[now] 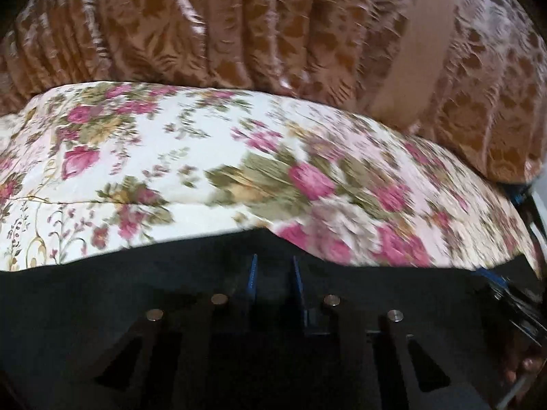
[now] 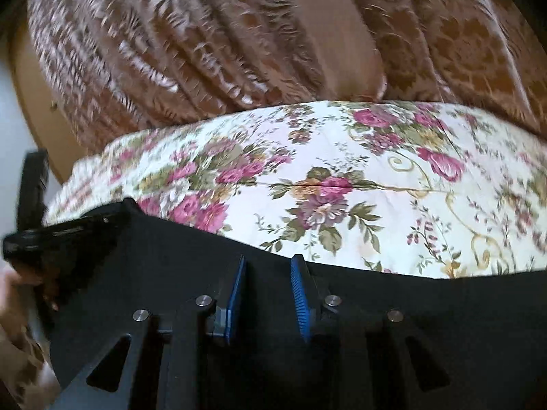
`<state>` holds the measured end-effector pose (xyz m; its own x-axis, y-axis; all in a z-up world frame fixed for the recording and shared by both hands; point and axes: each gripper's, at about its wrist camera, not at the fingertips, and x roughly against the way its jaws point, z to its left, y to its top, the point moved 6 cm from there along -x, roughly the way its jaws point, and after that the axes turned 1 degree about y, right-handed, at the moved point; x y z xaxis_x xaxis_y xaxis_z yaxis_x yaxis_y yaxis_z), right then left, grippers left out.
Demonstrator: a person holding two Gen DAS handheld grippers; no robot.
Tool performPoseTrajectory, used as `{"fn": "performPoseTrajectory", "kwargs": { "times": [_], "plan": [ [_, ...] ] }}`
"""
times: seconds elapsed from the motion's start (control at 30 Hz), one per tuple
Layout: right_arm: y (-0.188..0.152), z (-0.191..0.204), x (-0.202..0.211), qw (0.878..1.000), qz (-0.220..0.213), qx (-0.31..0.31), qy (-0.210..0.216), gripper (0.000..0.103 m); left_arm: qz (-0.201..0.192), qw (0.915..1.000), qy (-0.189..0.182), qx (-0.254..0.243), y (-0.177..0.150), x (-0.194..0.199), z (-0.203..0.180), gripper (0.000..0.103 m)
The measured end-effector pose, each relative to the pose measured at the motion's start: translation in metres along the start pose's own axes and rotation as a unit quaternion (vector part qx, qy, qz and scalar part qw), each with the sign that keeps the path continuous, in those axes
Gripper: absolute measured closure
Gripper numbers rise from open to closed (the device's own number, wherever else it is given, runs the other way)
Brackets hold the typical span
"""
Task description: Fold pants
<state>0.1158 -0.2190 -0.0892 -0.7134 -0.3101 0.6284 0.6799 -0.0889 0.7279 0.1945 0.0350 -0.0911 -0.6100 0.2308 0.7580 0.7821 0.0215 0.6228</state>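
Note:
The black pants [image 1: 102, 290] lie across the near edge of a floral bed cover, filling the bottom of both views [image 2: 444, 307]. My left gripper [image 1: 275, 273] sits over the pants edge with its blue pads a narrow gap apart and black cloth between them. My right gripper [image 2: 268, 273] is over the same edge, its blue pads [image 2: 236, 294] slightly apart with black cloth between them. Whether either grip is tight on the cloth cannot be told. The other gripper shows at the right edge of the left wrist view [image 1: 512, 300] and at the left of the right wrist view [image 2: 34, 225].
A white bed cover with pink roses [image 1: 205, 157] [image 2: 342, 177] spreads beyond the pants. Brown patterned curtains [image 1: 239, 27] [image 2: 205, 51] hang behind the bed. A hand [image 1: 526, 365] shows at the lower right of the left wrist view.

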Motion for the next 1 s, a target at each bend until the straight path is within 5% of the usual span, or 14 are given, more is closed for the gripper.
{"fn": "performPoseTrajectory", "kwargs": {
  "times": [0.3, 0.53, 0.63, 0.83, 0.87, 0.93, 1.0],
  "plan": [
    [0.004, -0.003, 0.005, 0.999, -0.033, -0.020, 0.012, 0.075, -0.017, 0.9950, -0.074, 0.065, -0.006, 0.010, 0.016, 0.079],
    [0.003, -0.047, 0.069, 0.988, -0.093, -0.083, -0.088, 0.074, -0.042, 0.9901, -0.097, 0.092, -0.011, 0.025, 0.024, 0.067],
    [-0.005, -0.093, 0.095, 0.978, -0.094, -0.118, -0.142, 0.074, -0.043, 0.9898, -0.098, 0.095, -0.011, 0.026, 0.024, 0.066],
    [-0.047, -0.205, 0.148, 0.934, -0.096, -0.258, -0.229, 0.075, -0.041, 0.9891, -0.100, 0.099, -0.012, 0.025, 0.026, 0.066],
    [-0.056, -0.224, 0.155, 0.926, -0.101, -0.277, -0.236, 0.078, -0.041, 0.9892, -0.100, 0.100, -0.012, 0.025, 0.026, 0.066],
    [-0.064, -0.244, 0.163, 0.922, -0.112, -0.294, -0.224, 0.103, -0.040, 0.9892, -0.099, 0.100, -0.013, 0.025, 0.025, 0.066],
    [-0.065, -0.252, 0.166, 0.922, -0.113, -0.292, -0.229, 0.103, -0.040, 0.9892, -0.099, 0.100, -0.013, 0.025, 0.025, 0.066]
  ]
}}
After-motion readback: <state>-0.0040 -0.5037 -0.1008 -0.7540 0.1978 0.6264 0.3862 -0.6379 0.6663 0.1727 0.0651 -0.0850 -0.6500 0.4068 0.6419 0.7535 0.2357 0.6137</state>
